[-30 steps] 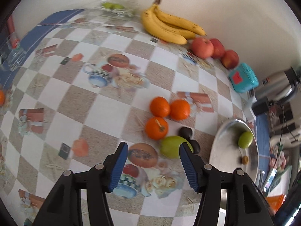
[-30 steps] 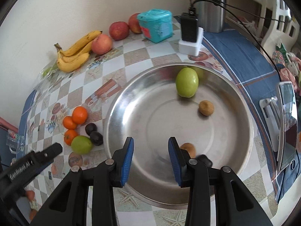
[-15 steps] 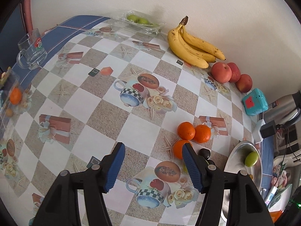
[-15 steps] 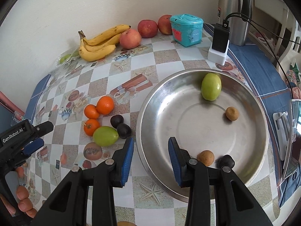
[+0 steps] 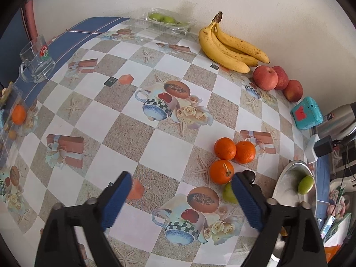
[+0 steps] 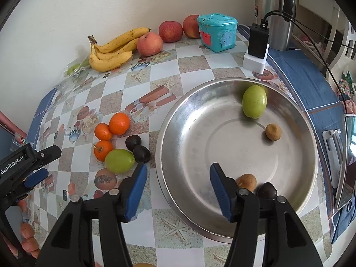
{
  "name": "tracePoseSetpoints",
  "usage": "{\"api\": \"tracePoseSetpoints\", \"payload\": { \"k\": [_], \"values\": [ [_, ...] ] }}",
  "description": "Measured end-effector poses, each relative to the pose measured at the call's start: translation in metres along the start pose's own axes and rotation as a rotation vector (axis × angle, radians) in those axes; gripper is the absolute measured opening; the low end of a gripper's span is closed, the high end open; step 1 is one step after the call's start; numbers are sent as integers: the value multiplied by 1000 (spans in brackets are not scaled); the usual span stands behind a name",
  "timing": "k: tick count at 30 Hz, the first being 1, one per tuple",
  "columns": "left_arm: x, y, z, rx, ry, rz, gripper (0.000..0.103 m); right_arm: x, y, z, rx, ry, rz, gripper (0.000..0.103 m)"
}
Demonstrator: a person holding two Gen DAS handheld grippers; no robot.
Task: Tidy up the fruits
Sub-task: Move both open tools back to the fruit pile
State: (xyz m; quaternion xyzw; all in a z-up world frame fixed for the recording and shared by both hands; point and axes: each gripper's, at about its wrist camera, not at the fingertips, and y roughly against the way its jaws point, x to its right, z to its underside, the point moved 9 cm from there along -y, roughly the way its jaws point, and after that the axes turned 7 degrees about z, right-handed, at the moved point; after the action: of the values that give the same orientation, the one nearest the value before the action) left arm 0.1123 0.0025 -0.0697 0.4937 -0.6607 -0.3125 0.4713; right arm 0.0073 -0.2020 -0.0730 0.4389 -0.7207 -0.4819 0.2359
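Both tongs, left [image 5: 180, 191] and right [image 6: 178, 182], have just opened, empty.

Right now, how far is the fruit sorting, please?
Done: the metal bowl already holds a green fruit, two brown fruits and one dark fruit. In hand: nothing; the left tongs and right tongs have just been opening and hold nothing. Left on the table: three oranges, a green fruit, two dark fruits, the bananas and three apples.
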Motion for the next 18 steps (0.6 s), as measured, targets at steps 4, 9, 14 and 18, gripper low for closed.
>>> {"api": "tracePoseSetpoints", "payload": {
  "k": [4,9,14,18],
  "values": [
    [-2,-3,1,4,-18,-27,103,1,-2,-1,7,-2,10,76],
    [-3,-4,1,13,-37,-45,103,2,-2,-3,25,8,18,84],
    [-2,-5,-1,21,-40,-42,103,1,1,-7,56,13,12,91],
    [3,-8,-3,30,-61,-34,103,-2,0,-9,69,14,3,91]
  ]
}}
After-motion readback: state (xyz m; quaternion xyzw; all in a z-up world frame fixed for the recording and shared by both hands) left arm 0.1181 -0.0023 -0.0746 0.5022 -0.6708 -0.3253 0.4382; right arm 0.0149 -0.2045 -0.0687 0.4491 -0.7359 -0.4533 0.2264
